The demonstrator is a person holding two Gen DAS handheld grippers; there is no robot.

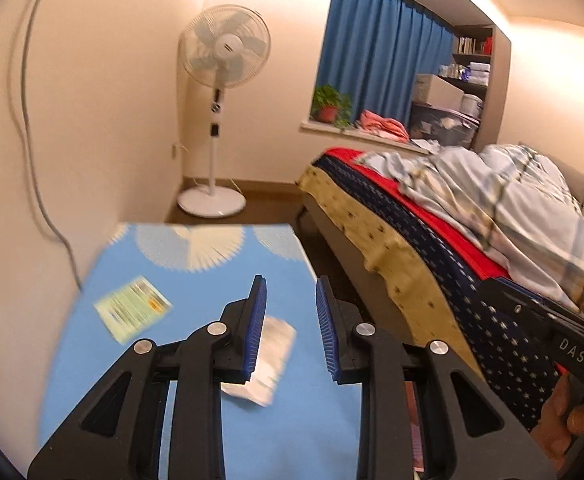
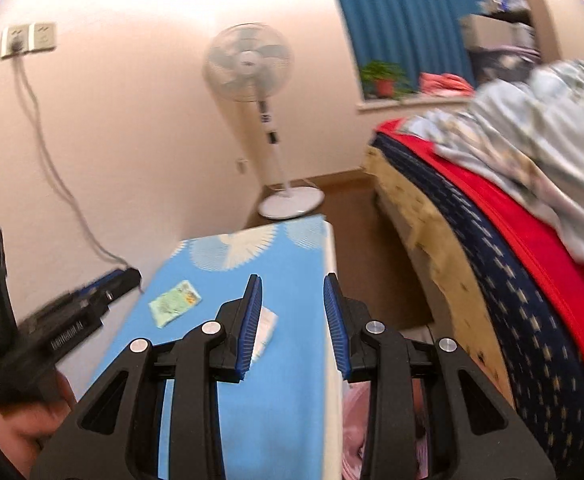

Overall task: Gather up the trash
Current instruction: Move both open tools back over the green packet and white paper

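Blue cloth covers a table where two bits of trash lie: a green packet and, just beside it, a white wrapper. The left gripper and right gripper hang above, jaws parted, holding nothing. A fan stands beyond; a bed lies right.

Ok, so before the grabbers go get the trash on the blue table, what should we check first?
1. Left hand-held gripper empty with jaws apart: ok.
2. Right hand-held gripper empty with jaws apart: ok.
3. Trash in sight: ok. A green packet and a white wrapper lie flat on the blue table, apart from each other.
4. Nothing lying on top of either piece: ok.
5. A bin or bag to drop trash into: cannot tell; something pink shows below the table's edge, but it is blurred.
6. Sharp view: not ok, both pictures are smeared.
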